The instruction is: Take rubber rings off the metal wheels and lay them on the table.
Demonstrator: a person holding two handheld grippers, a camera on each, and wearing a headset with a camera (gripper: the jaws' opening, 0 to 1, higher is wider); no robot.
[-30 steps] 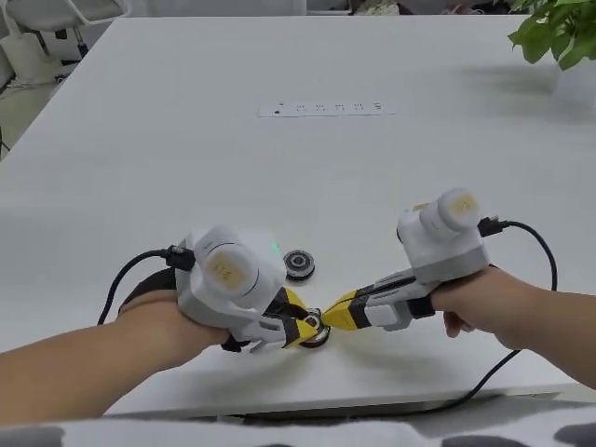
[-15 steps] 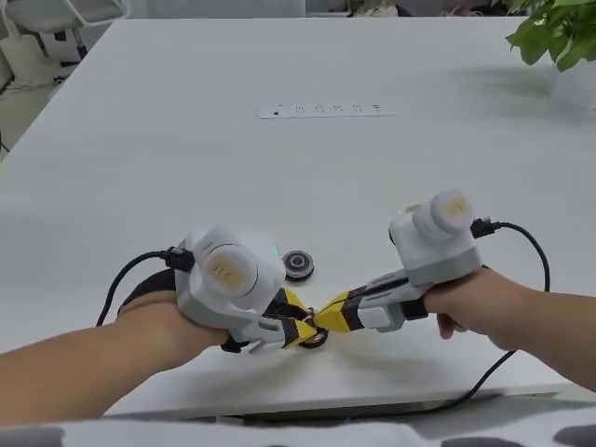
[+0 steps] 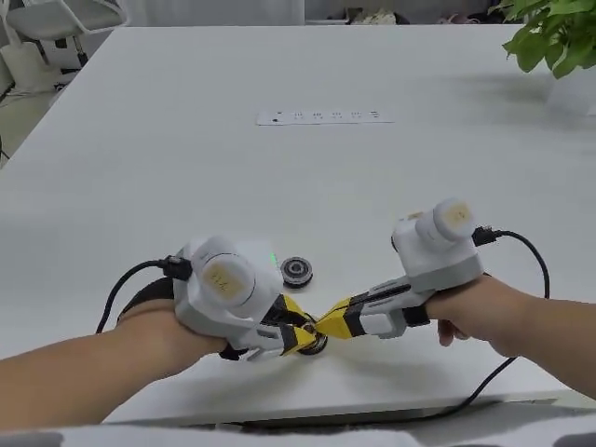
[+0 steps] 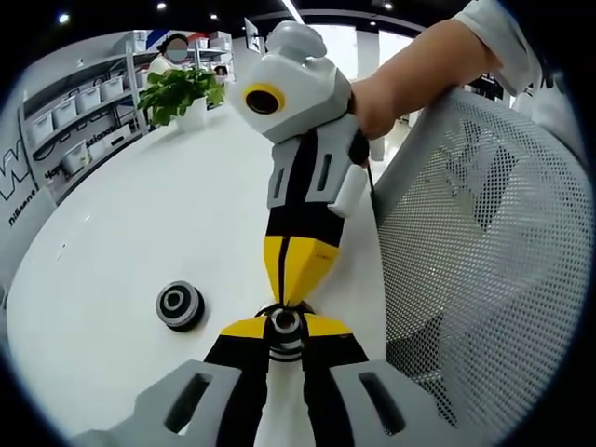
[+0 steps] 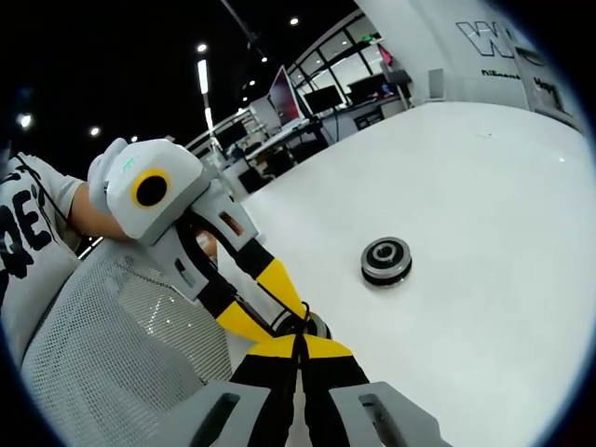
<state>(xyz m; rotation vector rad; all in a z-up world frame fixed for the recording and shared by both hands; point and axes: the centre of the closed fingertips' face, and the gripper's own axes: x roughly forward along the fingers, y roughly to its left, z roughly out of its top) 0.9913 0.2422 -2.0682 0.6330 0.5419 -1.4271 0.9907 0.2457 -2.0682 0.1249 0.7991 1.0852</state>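
Metal wheel (image 4: 285, 328) clamped between left claw (image 3: 300, 335) tips, just above near edge of worktop (image 3: 307, 186). Right claw (image 3: 326, 326) clenched tip to tip, touching that wheel's rim; rubber ring between tips too small to tell. Second wheel (image 3: 296, 270) flat just beyond clamped wheel, apart from both claws.

Office with monitors (image 5: 328, 96), mesh chair (image 4: 484, 233), white table (image 3: 279, 56).
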